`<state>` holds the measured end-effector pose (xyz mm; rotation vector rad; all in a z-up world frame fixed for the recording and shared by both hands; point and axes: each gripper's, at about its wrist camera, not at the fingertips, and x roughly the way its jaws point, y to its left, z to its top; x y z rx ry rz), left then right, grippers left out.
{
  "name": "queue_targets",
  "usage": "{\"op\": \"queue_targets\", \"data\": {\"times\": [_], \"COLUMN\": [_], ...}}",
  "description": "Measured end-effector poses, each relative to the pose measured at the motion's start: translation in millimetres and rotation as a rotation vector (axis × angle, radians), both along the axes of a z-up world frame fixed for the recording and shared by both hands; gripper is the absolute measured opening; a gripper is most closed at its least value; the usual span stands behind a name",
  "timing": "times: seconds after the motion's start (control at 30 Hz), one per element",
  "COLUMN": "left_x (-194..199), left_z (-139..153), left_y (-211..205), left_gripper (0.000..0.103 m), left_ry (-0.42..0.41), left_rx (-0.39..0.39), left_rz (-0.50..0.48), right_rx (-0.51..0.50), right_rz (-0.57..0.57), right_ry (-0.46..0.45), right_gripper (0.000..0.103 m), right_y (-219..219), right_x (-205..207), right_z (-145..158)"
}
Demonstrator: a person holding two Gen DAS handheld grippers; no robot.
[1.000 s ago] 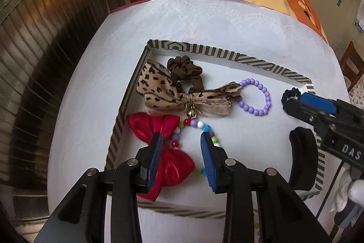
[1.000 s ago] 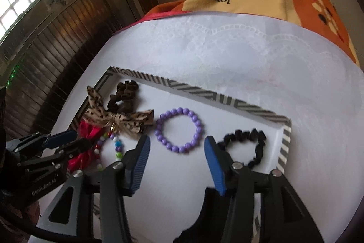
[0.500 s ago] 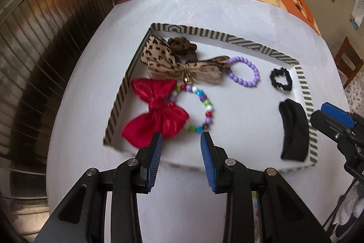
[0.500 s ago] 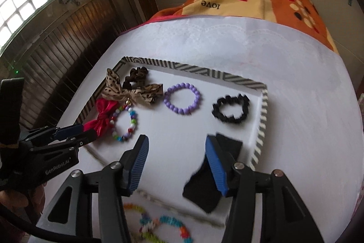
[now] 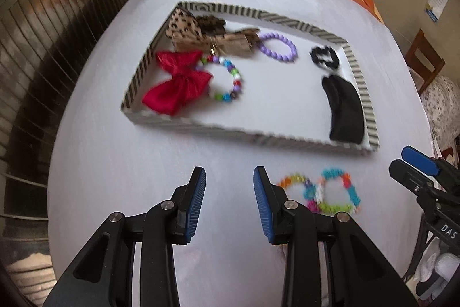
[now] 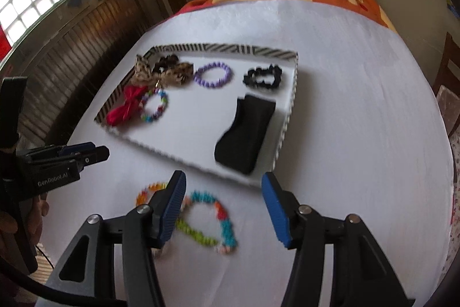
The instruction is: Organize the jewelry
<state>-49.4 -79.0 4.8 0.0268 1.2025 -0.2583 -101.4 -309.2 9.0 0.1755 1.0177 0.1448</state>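
- Two bead bracelets (image 6: 198, 217) lie loose on the counter (image 6: 359, 134), just outside the tray's (image 5: 258, 138) near rim; we judge the step in hand is fetching them.
- Right hand-held gripper (image 6: 222, 206) hovers over that pair, its jaws opening, with a bracelet loop showing between the pads but nothing pinched.
- Left hand-held gripper (image 5: 229, 202) stands partly open and holds nothing, just beside the same bracelets.
- Next, we reckon, the right one needs to drop, close on one bracelet and carry it over the rim to a bare patch.
- Count in the tray, seven: one red bow (image 5: 179, 85), one leopard bow (image 5: 195, 33), one brown scrunchie (image 5: 211, 22), one purple bracelet (image 5: 277, 46), one multicolour bracelet (image 5: 227, 79), one black bracelet (image 5: 325, 56), one black band (image 5: 345, 111).
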Motion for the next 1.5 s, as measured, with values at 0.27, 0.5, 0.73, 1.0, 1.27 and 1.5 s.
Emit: {"op": "queue_targets", "data": {"times": [0.27, 0.5, 0.73, 1.0, 1.27, 1.5], "left_x": [-36, -54, -58, -52, -51, -49], "left_z": [-17, -25, -34, -43, -49, -50], "left_y": [-10, -20, -25, -27, -35, -34], "left_gripper": [0.012, 0.012, 0.012, 0.012, 0.012, 0.012], "left_ry": [0.064, 0.07, 0.082, 0.101, 0.096, 0.107], "left_rx": [-0.019, -0.001, 0.001, 0.001, 0.023, 0.021], "left_rz": [-0.026, -0.035, -0.029, -0.021, -0.034, -0.037], "right_rx": [0.004, 0.004, 0.003, -0.003, -0.025, -0.06], "right_rz": [-0.003, -0.008, -0.005, 0.023, 0.041, 0.061], "right_ry": [0.043, 0.07, 0.083, 0.09, 0.097, 0.1], "right_gripper": [0.058, 0.058, 0.058, 0.058, 0.058, 0.058], "right_y": [-3, -7, -9, 2, 13, 21], "right_x": [-35, -56, -60, -43, -20, -6], "right_z": [-18, -31, -38, -46, -56, -67]}}
